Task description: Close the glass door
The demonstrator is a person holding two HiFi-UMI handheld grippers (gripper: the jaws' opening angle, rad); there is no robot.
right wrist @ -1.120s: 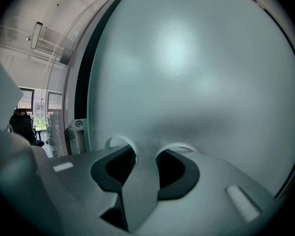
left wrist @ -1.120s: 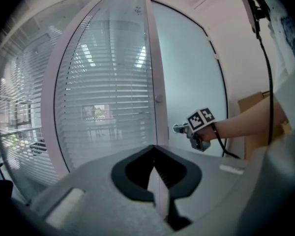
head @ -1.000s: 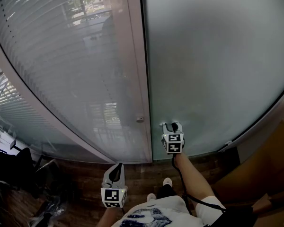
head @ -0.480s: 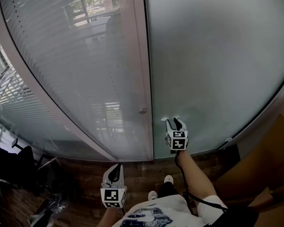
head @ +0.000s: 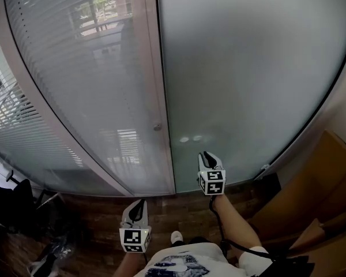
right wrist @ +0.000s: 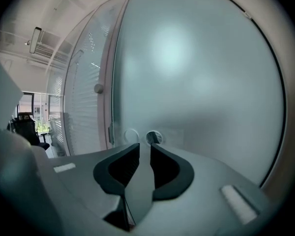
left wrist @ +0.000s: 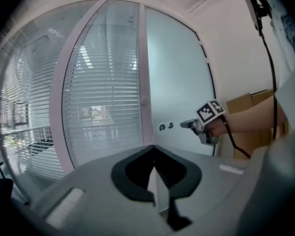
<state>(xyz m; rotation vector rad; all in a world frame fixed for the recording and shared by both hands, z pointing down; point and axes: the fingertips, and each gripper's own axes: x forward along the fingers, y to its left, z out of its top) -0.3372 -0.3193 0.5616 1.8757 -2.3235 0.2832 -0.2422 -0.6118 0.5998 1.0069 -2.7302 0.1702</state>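
The frosted glass door [head: 248, 68] fills the right of the head view, its left edge against the pale frame post [head: 153, 85]. Two round fittings [head: 191, 138] sit low on the glass near that edge. My right gripper [head: 206, 154] hangs just below them, apart from the glass. It points at the fittings [right wrist: 154, 137]. Its jaws have just been closing, and a narrow gap with nothing in it still shows between them [right wrist: 143, 145]. My left gripper [head: 140, 202] is lower and to the left, over the floor, jaws together [left wrist: 154, 149]. In its view the right gripper [left wrist: 189, 124] shows beside the door.
A glass wall with blinds [head: 75, 85] curves away on the left, and a small round knob [head: 157, 127] sits on the frame post. Cardboard boxes [head: 311, 178] stand at the right. A black chair [head: 11, 201] is at the lower left on the dark wood floor [head: 179, 209].
My right gripper has drawn back from the round fittings, which it was at a second ago. The left gripper has shifted back a little.
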